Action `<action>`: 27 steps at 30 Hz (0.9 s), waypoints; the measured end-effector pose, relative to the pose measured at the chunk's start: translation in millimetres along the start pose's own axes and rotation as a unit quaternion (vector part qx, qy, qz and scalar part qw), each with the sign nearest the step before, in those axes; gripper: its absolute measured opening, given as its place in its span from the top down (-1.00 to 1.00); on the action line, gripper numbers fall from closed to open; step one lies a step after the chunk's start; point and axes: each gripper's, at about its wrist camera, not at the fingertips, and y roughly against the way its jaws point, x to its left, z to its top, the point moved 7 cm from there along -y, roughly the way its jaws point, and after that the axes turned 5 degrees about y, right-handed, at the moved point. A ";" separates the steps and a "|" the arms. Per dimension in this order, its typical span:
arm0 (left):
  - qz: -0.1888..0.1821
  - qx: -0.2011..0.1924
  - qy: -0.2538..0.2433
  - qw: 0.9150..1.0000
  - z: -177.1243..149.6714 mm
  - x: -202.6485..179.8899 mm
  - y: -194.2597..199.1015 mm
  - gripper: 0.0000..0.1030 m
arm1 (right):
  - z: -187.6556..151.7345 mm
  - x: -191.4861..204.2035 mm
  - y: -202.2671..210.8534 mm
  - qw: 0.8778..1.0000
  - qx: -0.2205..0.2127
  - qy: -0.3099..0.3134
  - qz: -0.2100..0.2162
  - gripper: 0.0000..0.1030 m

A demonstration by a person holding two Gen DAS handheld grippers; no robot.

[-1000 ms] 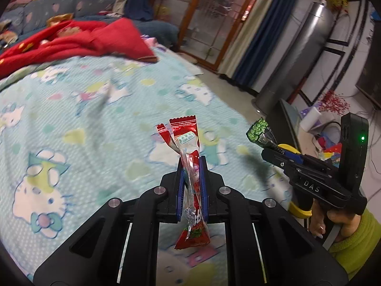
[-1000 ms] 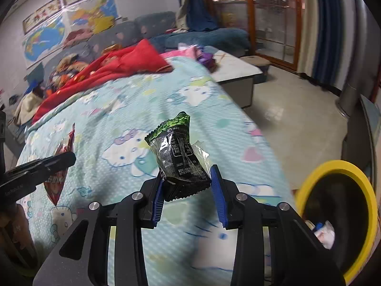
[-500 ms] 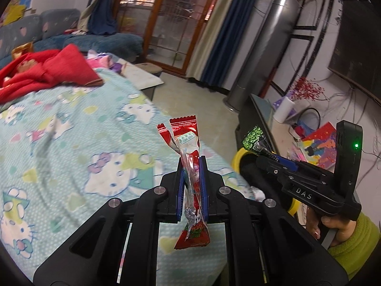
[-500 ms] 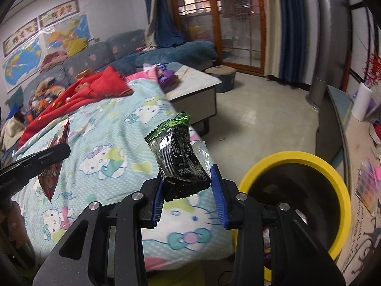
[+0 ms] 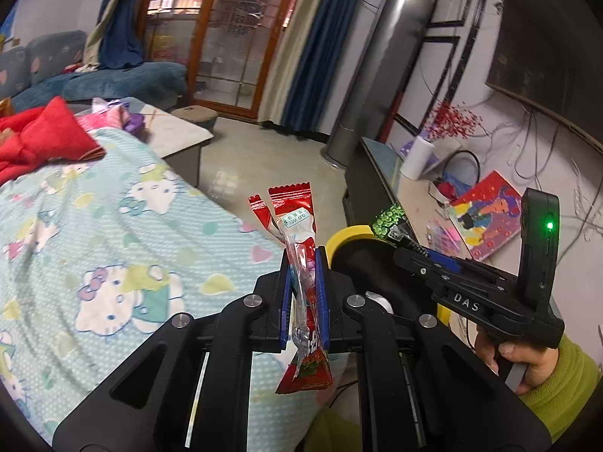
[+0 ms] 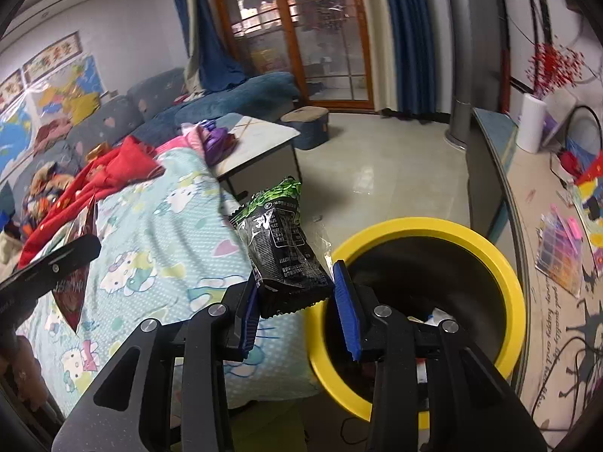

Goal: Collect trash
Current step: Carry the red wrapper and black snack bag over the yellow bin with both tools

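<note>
My left gripper (image 5: pixel 303 297) is shut on a red snack wrapper (image 5: pixel 297 260) and holds it upright above the bed's edge. My right gripper (image 6: pixel 297 301) is shut on a black and green snack packet (image 6: pixel 280 252), held at the left rim of a yellow-rimmed black trash bin (image 6: pixel 501 263). The bin has some trash inside. In the left wrist view the right gripper (image 5: pixel 399 241) is to the right, over the bin (image 5: pixel 350 235). In the right wrist view the left gripper (image 6: pixel 52 267) and its red wrapper (image 6: pixel 75 293) are at the left.
A bed with a light blue cartoon-cat sheet (image 5: pixel 94 226) fills the left. A red blanket (image 5: pixel 37 139) lies at its far end. A low TV stand (image 6: pixel 490 173) with a paper roll (image 6: pixel 531 124) and clutter is on the right. Tiled floor (image 6: pixel 377 165) lies beyond the bin.
Both grippers have swung right, away from over the bed toward the yellow bin, each holding its wrapper. The bin is now close under the right gripper.
</note>
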 end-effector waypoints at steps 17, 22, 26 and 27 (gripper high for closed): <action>-0.036 0.032 -0.052 0.997 -7.7 -58.7 -46.3 0.86 | -25.5 -84.2 10.5 0.993 0.003 -0.096 -0.060 0.32; -0.045 0.044 -0.065 0.996 -10.5 -75.5 -62.4 0.86 | -34.0 -105.6 13.2 0.990 0.005 -0.113 -0.085 0.32; -0.050 0.050 -0.074 0.995 -12.5 -86.3 -74.6 0.86 | -39.5 -117.7 12.6 0.987 0.008 -0.124 -0.098 0.31; -0.052 0.052 -0.075 0.994 -13.1 -88.7 -78.2 0.86 | -41.5 -120.8 12.0 0.987 0.010 -0.127 -0.099 0.31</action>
